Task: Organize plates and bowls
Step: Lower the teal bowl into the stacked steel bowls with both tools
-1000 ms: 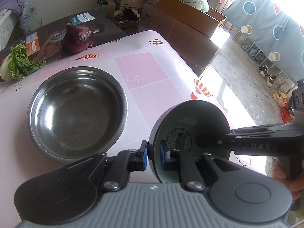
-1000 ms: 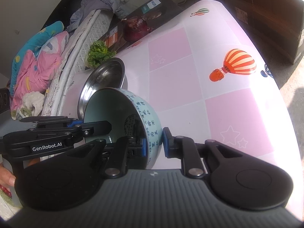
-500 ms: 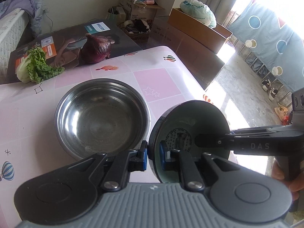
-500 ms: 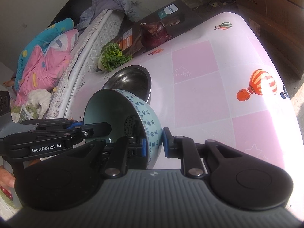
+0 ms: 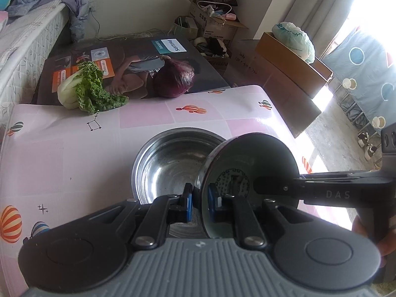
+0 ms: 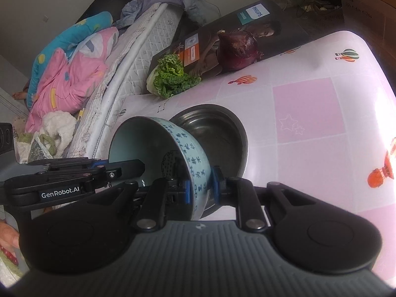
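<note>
A: What are the left tongs (image 5: pixel 199 204) doing?

B: They are pinching the rim of the ceramic bowl (image 5: pixel 250 173), one blue pad (image 5: pixel 188 204) outside the wall and one inside. The bowl is hanging tilted on edge, its mouth facing the camera.

A: And the right tongs (image 6: pixel 201 189)?

B: They are gripping the same bowl on its opposite rim, pads pressing either side of the pale blue wall with dark characters. In the left wrist view their arm is reaching in from three o'clock, with a hand (image 5: pixel 368 232) showing at four o'clock.

A: Where is the bowl sitting relative to everything else?

B: It is hanging above the table (image 5: pixel 74 153), partly overlapping the steel bowl (image 5: pixel 170 163), which is resting on the pink balloon-print cover just behind it, toward eleven o'clock.

A: Farther out?

B: At eleven o'clock a leafy cabbage (image 5: pixel 86 89) is lying at the table's far edge, and at twelve o'clock a red onion (image 5: pixel 174 80) is sitting against a Philips box (image 5: pixel 128 59). Cardboard boxes (image 5: pixel 292 57) are standing at two o'clock, a mattress (image 5: pixel 27 47) at ten.
</note>
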`<move>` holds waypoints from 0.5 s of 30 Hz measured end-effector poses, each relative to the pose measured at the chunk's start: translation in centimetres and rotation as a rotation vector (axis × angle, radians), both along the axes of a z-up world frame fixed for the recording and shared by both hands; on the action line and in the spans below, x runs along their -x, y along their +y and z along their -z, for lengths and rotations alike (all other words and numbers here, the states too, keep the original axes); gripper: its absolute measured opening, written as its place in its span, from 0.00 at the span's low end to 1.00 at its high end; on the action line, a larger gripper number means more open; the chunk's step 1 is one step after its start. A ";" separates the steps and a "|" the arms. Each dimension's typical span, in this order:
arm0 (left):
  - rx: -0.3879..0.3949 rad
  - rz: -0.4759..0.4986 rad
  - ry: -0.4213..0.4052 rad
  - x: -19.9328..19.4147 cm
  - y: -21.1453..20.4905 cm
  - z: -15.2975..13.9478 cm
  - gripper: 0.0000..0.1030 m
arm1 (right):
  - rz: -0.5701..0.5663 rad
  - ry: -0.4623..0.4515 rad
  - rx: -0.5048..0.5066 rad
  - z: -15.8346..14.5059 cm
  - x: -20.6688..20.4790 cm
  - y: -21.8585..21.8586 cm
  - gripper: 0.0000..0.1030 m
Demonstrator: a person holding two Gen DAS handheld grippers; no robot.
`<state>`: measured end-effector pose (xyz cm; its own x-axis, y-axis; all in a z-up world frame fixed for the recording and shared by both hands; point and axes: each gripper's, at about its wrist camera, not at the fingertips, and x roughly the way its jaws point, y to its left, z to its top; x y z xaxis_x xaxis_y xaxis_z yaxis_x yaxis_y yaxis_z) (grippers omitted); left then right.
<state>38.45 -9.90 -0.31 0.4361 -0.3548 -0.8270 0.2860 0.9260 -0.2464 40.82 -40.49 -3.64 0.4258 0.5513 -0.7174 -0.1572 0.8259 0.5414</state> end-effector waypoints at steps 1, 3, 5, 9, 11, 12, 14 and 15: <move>0.001 -0.012 0.004 -0.6 0.4 0.3 0.13 | -0.008 0.004 0.002 0.2 -0.7 0.5 0.15; 0.000 -0.026 0.011 -1.4 0.8 0.9 0.13 | -0.021 0.011 0.009 0.7 -1.7 1.1 0.15; -0.001 -0.036 0.023 -2.1 1.2 1.7 0.13 | -0.032 0.022 0.019 1.5 -2.8 1.7 0.15; -0.002 -0.046 0.055 -3.2 1.6 3.3 0.13 | -0.039 0.058 0.023 3.2 -4.4 2.4 0.15; -0.003 -0.048 0.071 -3.5 1.7 4.0 0.13 | -0.043 0.067 0.032 3.8 -4.8 2.6 0.15; -0.004 -0.049 0.077 -3.6 1.8 4.3 0.13 | -0.044 0.073 0.039 4.2 -4.9 2.9 0.16; -0.004 -0.053 0.083 -3.9 2.0 4.8 0.13 | -0.047 0.069 0.068 4.5 -5.1 3.2 0.20; -0.002 -0.055 0.085 -4.0 2.1 4.9 0.13 | -0.044 0.063 0.090 4.7 -5.1 3.3 0.21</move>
